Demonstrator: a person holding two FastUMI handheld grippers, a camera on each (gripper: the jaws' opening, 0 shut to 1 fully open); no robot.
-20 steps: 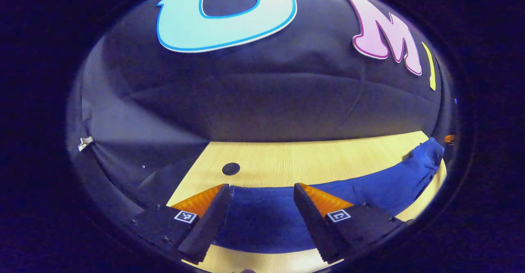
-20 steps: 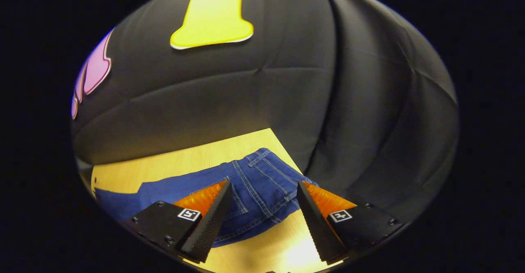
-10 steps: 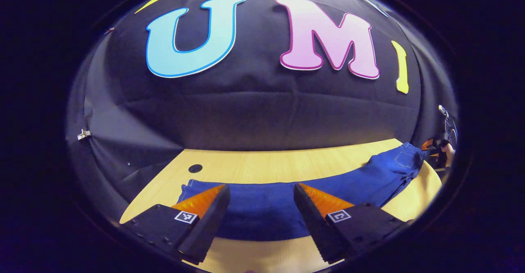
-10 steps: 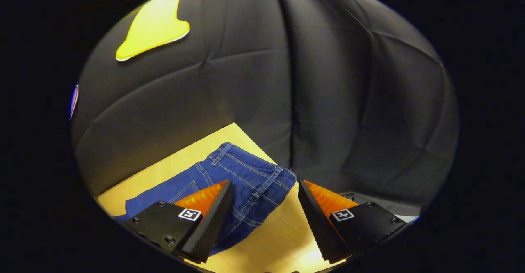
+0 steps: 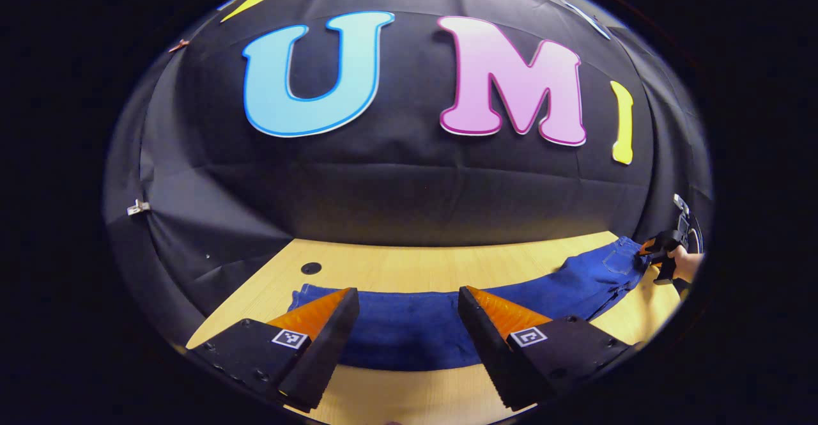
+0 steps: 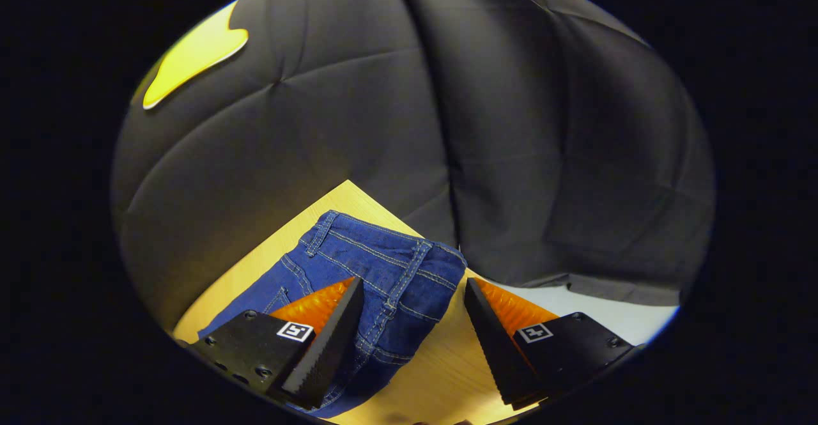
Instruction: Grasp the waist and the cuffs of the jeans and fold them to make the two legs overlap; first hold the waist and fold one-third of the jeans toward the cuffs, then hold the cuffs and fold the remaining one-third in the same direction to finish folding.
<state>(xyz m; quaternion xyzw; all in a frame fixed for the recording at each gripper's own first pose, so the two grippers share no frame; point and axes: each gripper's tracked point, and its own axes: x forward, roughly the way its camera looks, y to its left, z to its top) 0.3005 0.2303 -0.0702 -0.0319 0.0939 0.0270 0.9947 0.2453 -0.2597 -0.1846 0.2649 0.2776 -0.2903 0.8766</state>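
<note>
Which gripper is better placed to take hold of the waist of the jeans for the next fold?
Right. The right gripper hovers open directly over the waist of the jeans. The left gripper is open over the leg end, far from the waist.

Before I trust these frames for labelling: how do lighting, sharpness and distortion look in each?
Left gripper view: sharp, evenly lit; fisheye bows the jeans and table edge. Right gripper view: dimmer, with the booth wall in shadow; waist stitching on the jeans stays crisp.

One jeans (image 5: 447, 323); two grippers: left gripper (image 5: 408, 342), right gripper (image 6: 412, 342); one table (image 5: 415, 265).
</note>
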